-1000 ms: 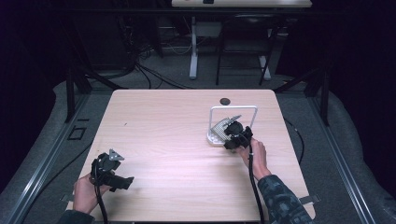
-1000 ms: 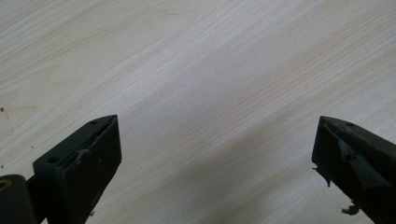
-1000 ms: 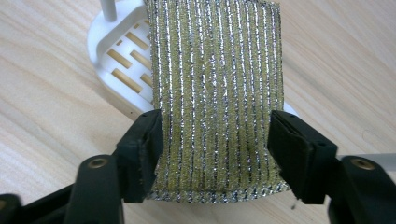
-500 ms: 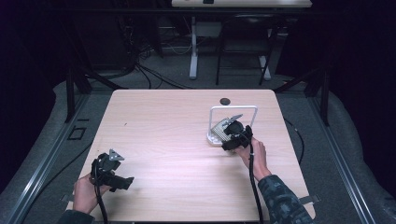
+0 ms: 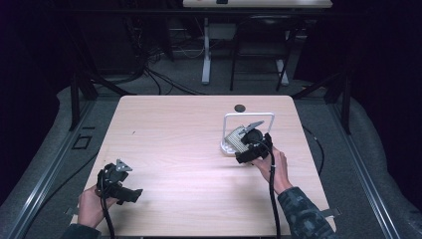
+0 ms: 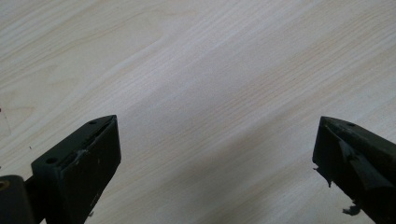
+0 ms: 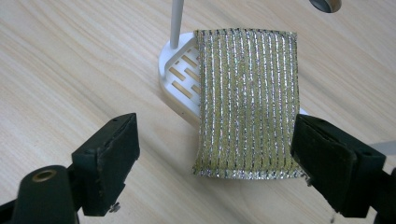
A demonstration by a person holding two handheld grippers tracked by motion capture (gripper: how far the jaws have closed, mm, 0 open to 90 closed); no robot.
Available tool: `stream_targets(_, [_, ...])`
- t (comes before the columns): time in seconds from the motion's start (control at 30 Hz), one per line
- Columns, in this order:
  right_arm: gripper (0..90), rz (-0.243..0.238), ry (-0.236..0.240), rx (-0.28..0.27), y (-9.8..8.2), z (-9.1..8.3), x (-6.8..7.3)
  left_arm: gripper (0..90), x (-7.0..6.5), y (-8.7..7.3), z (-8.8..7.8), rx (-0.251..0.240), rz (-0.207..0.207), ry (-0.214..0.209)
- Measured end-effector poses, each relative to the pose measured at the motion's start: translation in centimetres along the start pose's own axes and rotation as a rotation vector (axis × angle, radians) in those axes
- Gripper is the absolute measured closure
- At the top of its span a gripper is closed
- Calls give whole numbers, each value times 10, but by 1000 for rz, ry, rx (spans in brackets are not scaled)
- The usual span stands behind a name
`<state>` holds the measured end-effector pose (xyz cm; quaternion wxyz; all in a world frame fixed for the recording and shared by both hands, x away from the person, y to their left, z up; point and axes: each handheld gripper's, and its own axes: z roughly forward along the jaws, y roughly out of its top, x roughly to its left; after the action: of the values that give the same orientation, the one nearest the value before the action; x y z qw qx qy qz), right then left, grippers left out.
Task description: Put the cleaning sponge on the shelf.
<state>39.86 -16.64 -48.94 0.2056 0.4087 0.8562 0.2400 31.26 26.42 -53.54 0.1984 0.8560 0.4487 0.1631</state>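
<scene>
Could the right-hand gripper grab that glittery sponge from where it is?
Probably yes. The right gripper has just been opening its jaws, the sponge lies right ahead on the white rack, and nothing stands between.

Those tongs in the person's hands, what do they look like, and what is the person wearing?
Both are black, blocky tools. The left tongs carry a grey three-cornered plate on top, and their two flat, chunky black jaws have scuffed inner faces. The right tongs show brass-coloured pivot screws in their own view. A black cable trails back from each. The right arm wears a dark patterned sleeve.
</scene>
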Motion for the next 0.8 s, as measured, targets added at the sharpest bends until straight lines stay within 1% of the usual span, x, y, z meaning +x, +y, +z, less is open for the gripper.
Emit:
stream_targets(0.13, [142,4,10,-2,-4,-10,-1,12,0,0,0,-1,0,-2])
stream_targets(0.3, [132,6,14,-27,-11,-26,-4,10,0,1,0,-3,2,1])
stream_targets(0.47, [88,27,29,-30,-19,-42,-8,10,0,1,0,-1,3,0])
stream_targets(0.6, [58,46,30,-18,-28,-52,-13,10,-1,1,0,-1,3,-4])
stream_targets(0.67, [53,61,27,-18,-34,-57,-16,10,-1,1,1,-2,7,-3])
stream_targets(0.8, [42,75,21,-21,-44,-65,-21,10,-1,1,1,1,6,-2])
